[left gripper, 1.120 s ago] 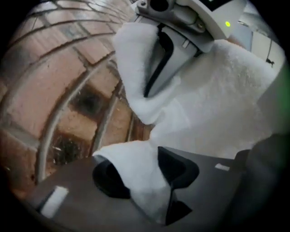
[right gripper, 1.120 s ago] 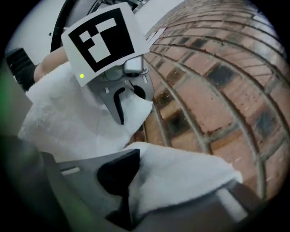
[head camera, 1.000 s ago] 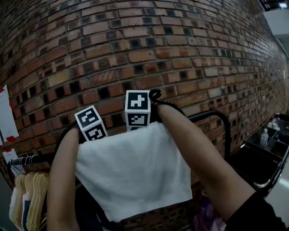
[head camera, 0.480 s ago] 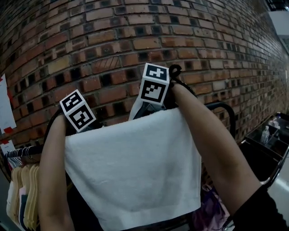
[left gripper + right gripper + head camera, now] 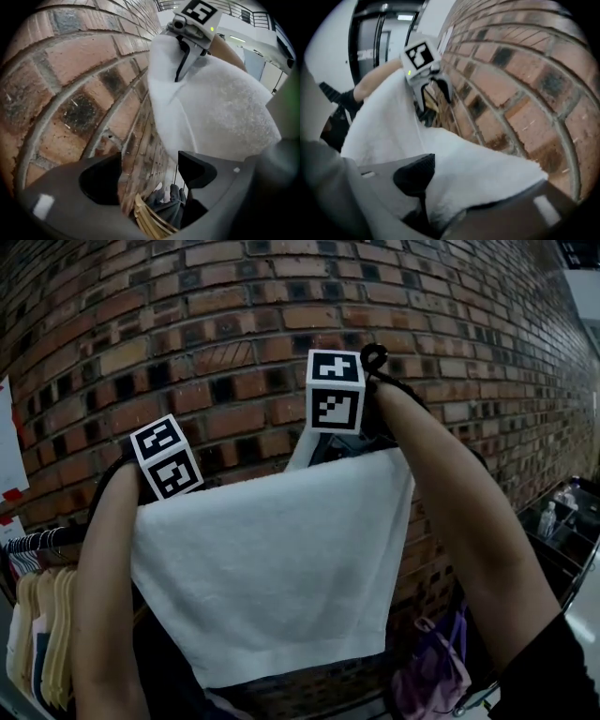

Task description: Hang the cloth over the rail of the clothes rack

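Within the last second both arms have risen and drawn apart, so the white cloth [image 5: 272, 568] now hangs wide and high before the brick wall [image 5: 234, 324]. Its top edge sits above the stretch of rail [image 5: 37, 541] that shows at the left, which I take to mean the carry-over is about to start but is not done. The right gripper [image 5: 459, 192] has its fingers pinching the cloth's upper corner, while the left gripper [image 5: 149, 171] has its fingers spread, with only wall and hangers [image 5: 150, 220] between them and the cloth lying against one finger. The cloth is plain, soft and towel-like, nearly flat, with a hem along its bottom edge.
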`<state>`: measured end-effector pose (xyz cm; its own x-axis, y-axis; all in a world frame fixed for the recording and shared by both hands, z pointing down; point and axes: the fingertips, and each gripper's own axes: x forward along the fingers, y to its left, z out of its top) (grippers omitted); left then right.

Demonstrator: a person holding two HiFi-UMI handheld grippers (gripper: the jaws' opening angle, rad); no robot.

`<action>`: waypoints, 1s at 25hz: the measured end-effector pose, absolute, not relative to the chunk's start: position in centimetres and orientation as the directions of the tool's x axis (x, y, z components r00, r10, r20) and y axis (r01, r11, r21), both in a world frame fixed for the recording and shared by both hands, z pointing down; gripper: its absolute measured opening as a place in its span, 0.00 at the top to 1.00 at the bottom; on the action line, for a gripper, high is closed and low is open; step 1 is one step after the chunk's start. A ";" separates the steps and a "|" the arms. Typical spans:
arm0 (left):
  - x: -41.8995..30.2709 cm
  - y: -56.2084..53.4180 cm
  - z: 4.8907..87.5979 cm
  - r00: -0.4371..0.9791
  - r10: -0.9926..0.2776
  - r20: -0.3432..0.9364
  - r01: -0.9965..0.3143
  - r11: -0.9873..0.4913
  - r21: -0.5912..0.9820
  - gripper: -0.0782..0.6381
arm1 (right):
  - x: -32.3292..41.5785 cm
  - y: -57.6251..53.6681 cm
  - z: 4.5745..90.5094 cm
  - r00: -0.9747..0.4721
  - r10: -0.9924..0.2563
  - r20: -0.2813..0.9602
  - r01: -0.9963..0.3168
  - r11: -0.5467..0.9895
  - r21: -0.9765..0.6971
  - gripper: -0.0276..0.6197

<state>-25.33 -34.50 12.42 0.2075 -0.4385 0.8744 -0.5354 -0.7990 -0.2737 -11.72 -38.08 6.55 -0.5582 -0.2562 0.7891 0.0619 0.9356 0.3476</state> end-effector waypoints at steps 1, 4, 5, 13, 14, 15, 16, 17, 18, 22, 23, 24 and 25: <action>-25.4 -34.5 12.5 0.205 -0.437 0.876 -0.535 -0.799 -0.274 0.34 | -11.5 -38.5 6.5 -0.546 -0.274 0.792 0.056 0.931 0.361 0.64; -25.8 -34.5 12.7 0.193 -0.433 0.881 -0.536 -0.798 -0.275 0.34 | -10.3 -39.7 7.3 -0.452 -0.347 0.822 0.063 0.907 0.417 0.64; -25.9 -34.5 12.8 0.190 -0.433 0.881 -0.538 -0.797 -0.276 0.34 | -10.3 -39.6 7.2 -0.461 -0.333 0.823 0.088 0.905 0.415 0.64; -26.4 -34.9 12.6 0.173 -0.455 0.874 -0.538 -0.787 -0.303 0.34 | -11.4 -39.3 6.4 -0.522 -0.356 0.775 0.078 0.885 0.460 0.64; -26.3 -35.0 12.3 0.183 -0.470 0.864 -0.533 -0.785 -0.314 0.34 | -11.3 -39.6 6.4 -0.508 -0.383 0.771 0.083 0.870 0.486 0.64; -26.0 -35.1 11.9 0.198 -0.490 0.849 -0.526 -0.784 -0.329 0.34 | -11.5 -39.7 6.2 -0.515 -0.395 0.760 0.083 0.860 0.503 0.64; -25.7 -35.1 11.4 0.215 -0.512 0.831 -0.515 -0.783 -0.349 0.34 | -11.9 -39.5 5.9 -0.541 -0.390 0.745 0.085 0.856 0.510 0.64; -25.4 -35.3 10.8 0.231 -0.538 0.811 -0.503 -0.779 -0.374 0.34 | -12.2 -39.1 5.7 -0.571 -0.380 0.727 0.089 0.852 0.515 0.64; -25.0 -35.4 10.1 0.244 -0.567 0.787 -0.488 -0.773 -0.405 0.34 | -12.6 -38.7 5.3 -0.598 -0.375 0.709 0.096 0.844 0.527 0.64; -23.7 -36.6 6.3 0.273 -0.723 0.635 -0.403 -0.685 -0.607 0.34 | -13.7 -37.3 3.0 -0.713 -0.373 0.594 0.090 0.791 0.605 0.64; -23.4 -36.8 4.8 0.278 -0.770 0.575 -0.386 -0.638 -0.667 0.34 | -13.8 -37.0 2.1 -0.744 -0.378 0.551 0.076 0.772 0.631 0.64; -23.2 -36.9 3.2 0.282 -0.816 0.504 -0.373 -0.578 -0.726 0.34 | -13.9 -36.9 1.1 -0.768 -0.394 0.505 0.055 0.745 0.665 0.64; -23.0 -36.9 1.5 0.287 -0.858 0.426 -0.364 -0.509 -0.780 0.34 | -13.9 -36.9 0.2 -0.787 -0.417 0.456 0.028 0.713 0.701 0.64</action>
